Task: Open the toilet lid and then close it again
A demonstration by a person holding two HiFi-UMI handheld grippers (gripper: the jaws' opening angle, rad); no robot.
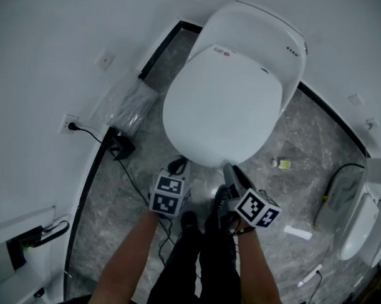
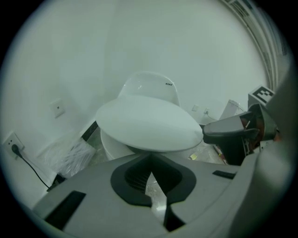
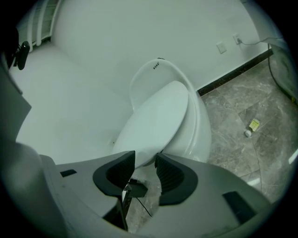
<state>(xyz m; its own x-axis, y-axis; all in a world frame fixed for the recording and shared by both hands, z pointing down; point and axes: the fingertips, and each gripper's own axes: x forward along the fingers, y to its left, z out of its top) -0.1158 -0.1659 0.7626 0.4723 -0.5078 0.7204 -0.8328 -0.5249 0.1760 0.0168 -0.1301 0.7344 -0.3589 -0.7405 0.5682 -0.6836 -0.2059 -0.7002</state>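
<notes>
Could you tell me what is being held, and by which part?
The right gripper grips the toilet lid by its front edge; left gripper holds nothing.

White wall (image 1: 43,47), black skirting (image 1: 161,48), grey marble floor (image 1: 315,134); wall socket (image 1: 69,125) with plugged black cable (image 1: 90,134)

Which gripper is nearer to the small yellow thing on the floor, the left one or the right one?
Right. The right gripper, at the front edge of the lid, has the yellow thing on the floor to its right. The left gripper is on the other side of it, farther left.
</notes>
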